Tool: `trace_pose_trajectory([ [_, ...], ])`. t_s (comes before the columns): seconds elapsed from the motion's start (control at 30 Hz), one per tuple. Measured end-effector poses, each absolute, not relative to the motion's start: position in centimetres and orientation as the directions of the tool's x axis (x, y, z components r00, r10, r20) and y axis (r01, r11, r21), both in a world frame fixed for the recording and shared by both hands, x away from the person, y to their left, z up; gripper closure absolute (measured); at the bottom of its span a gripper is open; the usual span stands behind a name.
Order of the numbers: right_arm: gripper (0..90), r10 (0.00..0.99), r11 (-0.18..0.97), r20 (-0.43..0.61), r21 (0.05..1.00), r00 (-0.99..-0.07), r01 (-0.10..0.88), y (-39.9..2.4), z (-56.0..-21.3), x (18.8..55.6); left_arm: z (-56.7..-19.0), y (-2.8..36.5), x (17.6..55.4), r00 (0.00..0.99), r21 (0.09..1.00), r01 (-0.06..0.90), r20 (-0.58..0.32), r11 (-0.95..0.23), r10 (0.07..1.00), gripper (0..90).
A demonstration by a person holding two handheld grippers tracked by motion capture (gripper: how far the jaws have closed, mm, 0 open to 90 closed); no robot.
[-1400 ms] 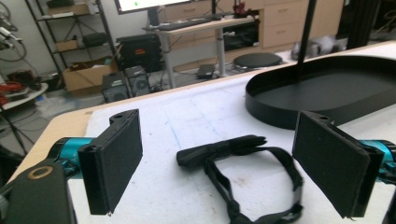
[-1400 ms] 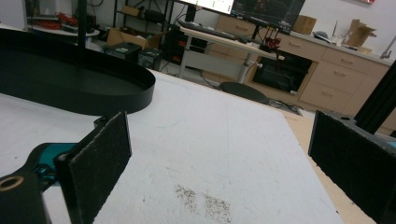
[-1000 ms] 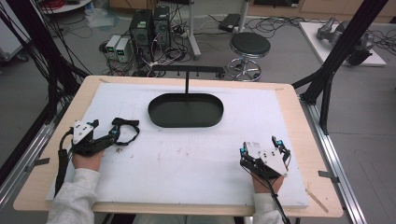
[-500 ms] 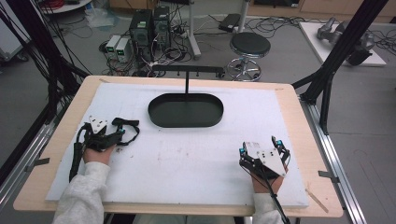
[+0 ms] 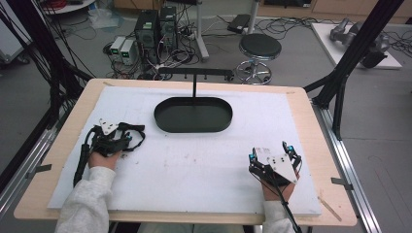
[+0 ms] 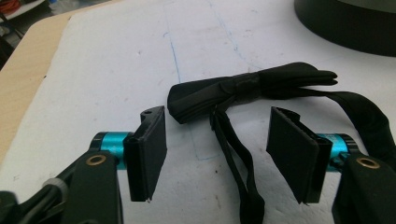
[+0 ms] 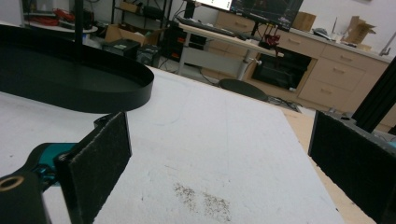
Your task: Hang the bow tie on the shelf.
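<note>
A black bow tie with a thin neck strap lies on the white mat at the left. In the left gripper view its folded bow sits just beyond the jaws, and the strap runs down between them. My left gripper is low over it; its jaws have just been closing, and the pads stand clear of the strap on both sides. My right gripper rests wide open near the front right with only bare mat between its pads.
A black oval tray with a T-shaped stand sits at the back middle of the mat; its wall is ahead-left of the right gripper. The wooden table edge borders the mat. A stool and computers stand on the floor behind.
My left hand has slid a little to the right onto the bow tie's strap, and its jaws have narrowed. The right hand has kept still.
</note>
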State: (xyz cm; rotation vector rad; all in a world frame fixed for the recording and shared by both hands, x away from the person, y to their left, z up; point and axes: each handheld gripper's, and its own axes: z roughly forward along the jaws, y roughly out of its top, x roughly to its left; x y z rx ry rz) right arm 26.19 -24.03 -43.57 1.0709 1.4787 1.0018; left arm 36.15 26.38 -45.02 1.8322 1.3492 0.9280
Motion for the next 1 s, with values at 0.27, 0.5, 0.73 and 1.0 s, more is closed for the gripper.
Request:
trace_pose_trajectory([
  [0.27,5.0,0.964,0.259,-0.248,0.957,-0.096,0.127,-24.07,-43.58,26.17,-45.03,26.63,36.47,0.23,0.828,0.514,0.118,-0.224,0.966,49.6],
  [0.5,5.0,0.965,0.257,-0.246,0.958,-0.094,0.126,-24.06,-43.6,26.22,-45.12,26.65,36.94,0.245,0.801,0.554,0.101,-0.225,0.964,54.6],
  [0.73,5.0,0.967,0.249,-0.238,0.96,-0.094,0.131,-24.14,-43.6,26.21,-45.13,26.63,36.9,0.286,0.8,0.551,0.088,-0.238,0.954,72.2],
  [1.0,5.0,0.967,0.249,-0.238,0.959,-0.09,0.133,-24.19,-43.59,26.26,-45.1,27.04,37.02,0.273,0.802,0.565,0.039,-0.193,0.961,87.3],
])
